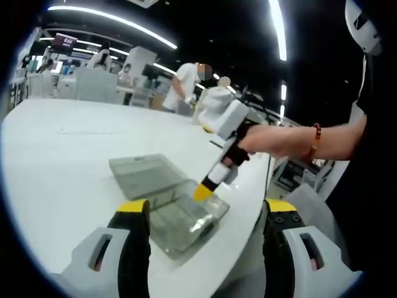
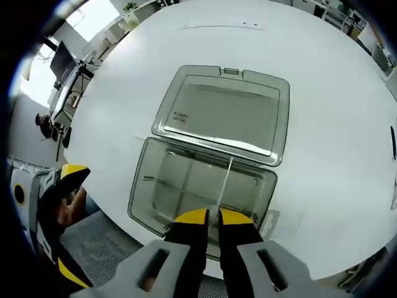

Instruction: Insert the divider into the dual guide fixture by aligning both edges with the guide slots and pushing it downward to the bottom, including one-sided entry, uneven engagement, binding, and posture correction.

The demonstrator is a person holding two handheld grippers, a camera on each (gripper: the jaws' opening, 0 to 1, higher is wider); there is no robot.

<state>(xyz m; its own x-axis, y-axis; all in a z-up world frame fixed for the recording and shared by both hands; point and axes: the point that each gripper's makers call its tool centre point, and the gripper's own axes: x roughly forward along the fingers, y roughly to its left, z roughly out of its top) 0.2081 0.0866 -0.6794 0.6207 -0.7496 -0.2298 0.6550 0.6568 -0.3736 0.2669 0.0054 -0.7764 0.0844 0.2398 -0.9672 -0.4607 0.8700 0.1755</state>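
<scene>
1. A broad white table point(image 2: 322, 93) carries the work; its rounded edge runs past both grippers, and other people stand at benches far behind it in the left gripper view.
2. A clear plastic box point(image 2: 149, 186) sits near the table's edge. Its hinged lid point(image 2: 223, 112) lies flat open on the table behind it, a small label near one corner.
3. Inside the box, clear partitions split the tray into compartments. One long strip runs across it.
4. The divider point(image 2: 226, 180), a thin clear panel, stands upright in the box, crossing the long strip and running from the hinge side towards the near wall. How deep it sits in its slots I cannot tell.
5. The right gripper point(image 2: 213, 216) hangs over the near wall of the box. Its yellow-tipped jaws are pressed nearly together on the divider's near end, a narrow gap showing between them. In the left gripper view it reaches down into the box, held by a hand point(image 1: 279, 139) with a beaded bracelet point(image 1: 315, 139) at the wrist.
6. The left gripper point(image 1: 205, 214) is held back from the box at the table edge, jaws spread wide and holding nothing.
</scene>
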